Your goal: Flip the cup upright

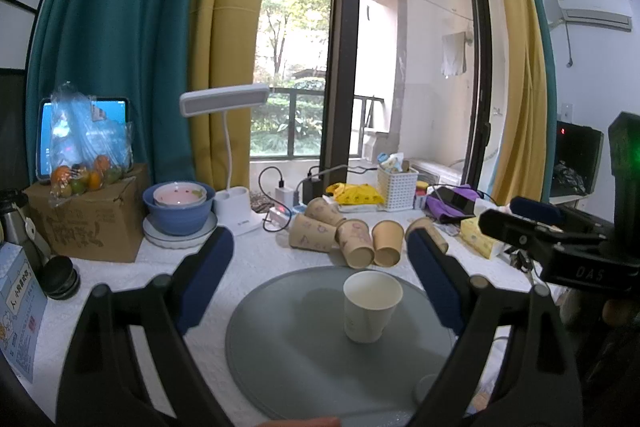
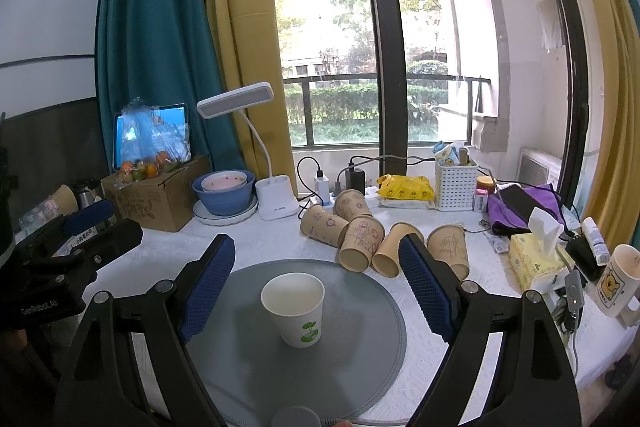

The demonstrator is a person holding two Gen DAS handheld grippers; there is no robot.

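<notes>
A white paper cup (image 1: 371, 307) stands upright, mouth up, on the round grey mat (image 1: 288, 347). In the right wrist view the cup (image 2: 294, 309) shows a green leaf print and sits mid-mat (image 2: 352, 347). My left gripper (image 1: 320, 267) is open and empty, its blue pads (image 1: 208, 279) spread wide, with the cup ahead toward the right finger. My right gripper (image 2: 316, 279) is open and empty, the cup between and ahead of its pads (image 2: 426, 287). Each gripper shows at the edge of the other's view, the right in the left wrist view (image 1: 560, 247) and the left in the right wrist view (image 2: 68, 251).
Several brown paper cups (image 2: 360, 239) lie on their sides behind the mat. Further back are a blue bowl stack (image 2: 226, 193), a white desk lamp (image 2: 276, 203), a cardboard box (image 2: 156, 195), a white basket (image 2: 456, 183) and a tissue box (image 2: 536, 259). A mug (image 2: 618, 279) stands at the right.
</notes>
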